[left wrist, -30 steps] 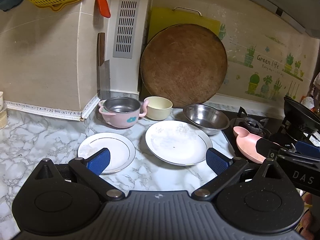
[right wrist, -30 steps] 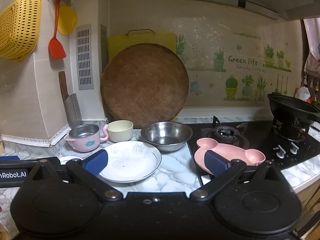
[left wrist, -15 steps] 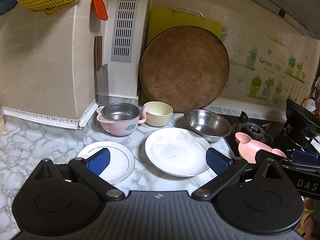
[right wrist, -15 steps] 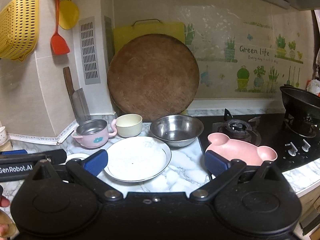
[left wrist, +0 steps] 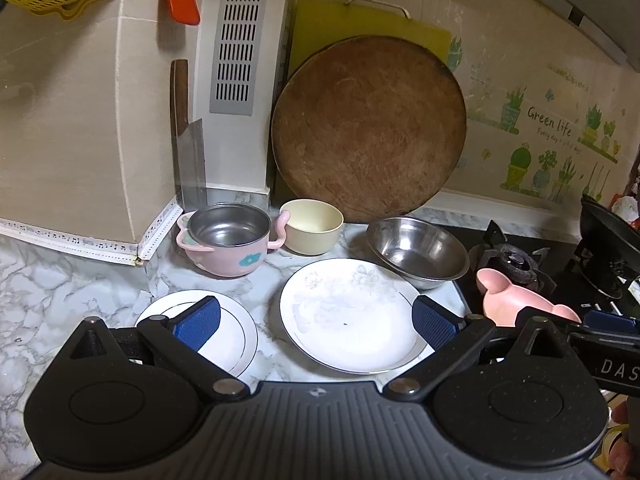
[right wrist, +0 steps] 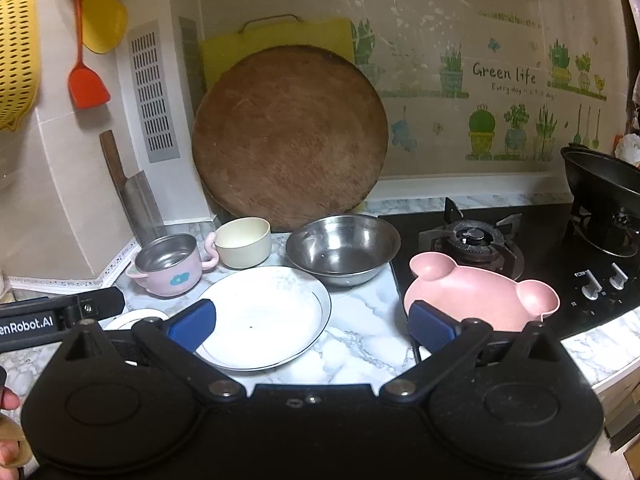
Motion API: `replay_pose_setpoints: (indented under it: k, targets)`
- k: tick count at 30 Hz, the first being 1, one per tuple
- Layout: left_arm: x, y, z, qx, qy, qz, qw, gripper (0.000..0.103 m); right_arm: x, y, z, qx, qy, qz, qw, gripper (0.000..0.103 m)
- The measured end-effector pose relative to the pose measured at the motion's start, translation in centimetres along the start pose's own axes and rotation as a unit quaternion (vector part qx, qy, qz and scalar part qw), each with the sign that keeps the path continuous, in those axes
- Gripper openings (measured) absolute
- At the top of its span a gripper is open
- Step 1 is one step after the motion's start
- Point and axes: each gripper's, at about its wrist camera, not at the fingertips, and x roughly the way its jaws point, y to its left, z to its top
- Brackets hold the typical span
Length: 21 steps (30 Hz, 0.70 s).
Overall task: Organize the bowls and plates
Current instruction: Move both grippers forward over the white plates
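A large white plate (left wrist: 348, 316) (right wrist: 264, 316) lies mid-counter, a small white plate (left wrist: 236, 332) (right wrist: 136, 316) to its left. Behind stand a pink-handled steel bowl (left wrist: 228, 240) (right wrist: 170, 266), a cream bowl (left wrist: 312, 226) (right wrist: 244, 242) and a steel bowl (left wrist: 416, 252) (right wrist: 342, 248). A pink bear-shaped plate (left wrist: 516, 300) (right wrist: 480, 292) rests on the stove's edge. My left gripper (left wrist: 316, 326) is open and empty above the two white plates. My right gripper (right wrist: 312, 326) is open and empty, between the large plate and the pink plate.
A round wooden board (left wrist: 368, 128) and yellow board (right wrist: 276, 36) lean on the back wall. A cleaver (left wrist: 188, 160) stands in the corner. The gas stove (right wrist: 476, 240) and a black wok (right wrist: 604, 180) are at right. A yellow colander (right wrist: 16, 60) and spatula (right wrist: 84, 80) hang left.
Both grippers have moved forward, closer to the dishes, which look larger now. Both stay open and empty; no dish has moved.
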Motion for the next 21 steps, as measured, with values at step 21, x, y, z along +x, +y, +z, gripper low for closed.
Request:
replay_pose_setpoints:
  k: [21]
  targets:
    - [14.9, 0.5, 1.1, -0.034, 0.119, 0.032, 0.9918, 0.102, 15.4, -1.7, 1.5, -0.023, 0.121, 0.035, 0.992, 0.1]
